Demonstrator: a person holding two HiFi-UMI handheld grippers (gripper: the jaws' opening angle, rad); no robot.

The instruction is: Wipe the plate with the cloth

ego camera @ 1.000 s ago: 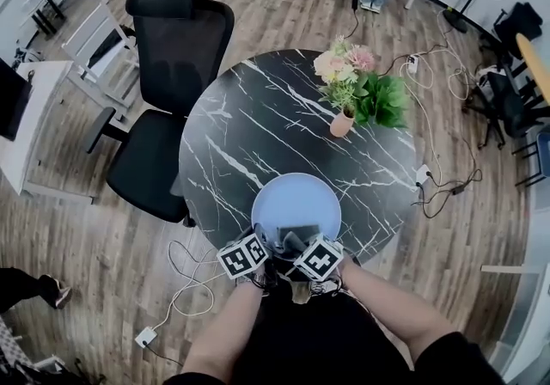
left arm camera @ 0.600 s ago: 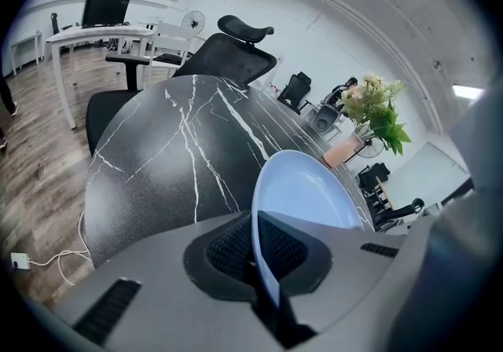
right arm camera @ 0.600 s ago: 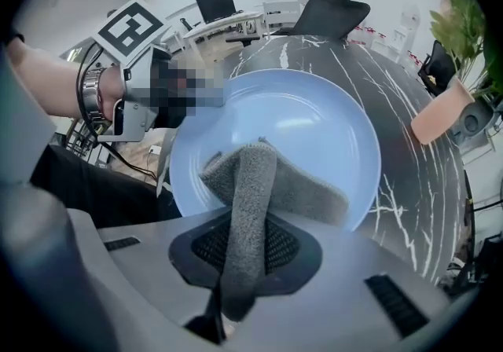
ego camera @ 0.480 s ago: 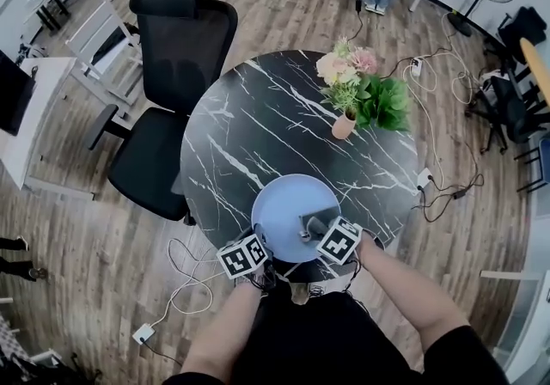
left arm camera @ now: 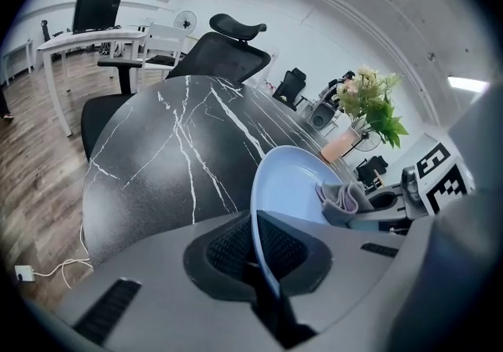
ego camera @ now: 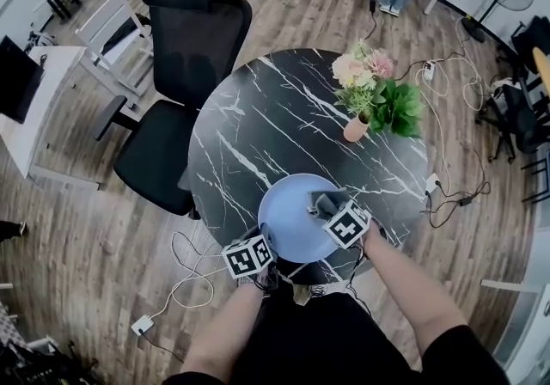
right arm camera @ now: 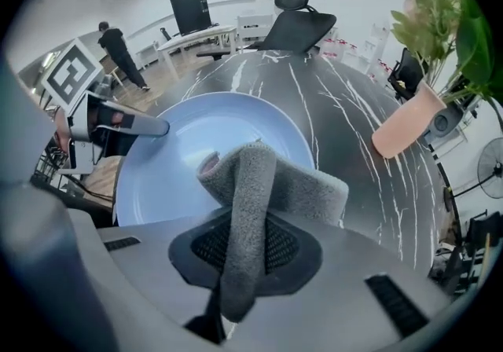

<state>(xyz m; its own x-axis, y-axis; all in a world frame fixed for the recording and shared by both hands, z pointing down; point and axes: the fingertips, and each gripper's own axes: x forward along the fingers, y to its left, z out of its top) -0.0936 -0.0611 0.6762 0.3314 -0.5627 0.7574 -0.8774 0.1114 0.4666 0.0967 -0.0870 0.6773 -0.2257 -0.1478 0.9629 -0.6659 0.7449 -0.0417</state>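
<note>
A light blue plate (ego camera: 292, 220) lies on the black marble table (ego camera: 275, 134), at its near edge. My left gripper (ego camera: 264, 245) is shut on the plate's near-left rim (left arm camera: 262, 252), which runs thin between the jaws. A grey cloth (right arm camera: 250, 185) is folded between the jaws of my right gripper (right arm camera: 244, 258), which is shut on it. In the head view the right gripper (ego camera: 332, 208) presses the cloth (ego camera: 326, 200) down onto the right part of the plate. In the left gripper view the cloth (left arm camera: 344, 196) rests on the plate's far right side.
A pink vase of flowers and green leaves (ego camera: 369, 91) stands at the table's right side, beyond the plate. A black office chair (ego camera: 176, 74) stands against the table's far left. Cables lie on the wooden floor (ego camera: 185, 289) around the table.
My right gripper has carried the cloth from the plate's near edge across to its right side. The left gripper has kept its hold on the rim without moving.
</note>
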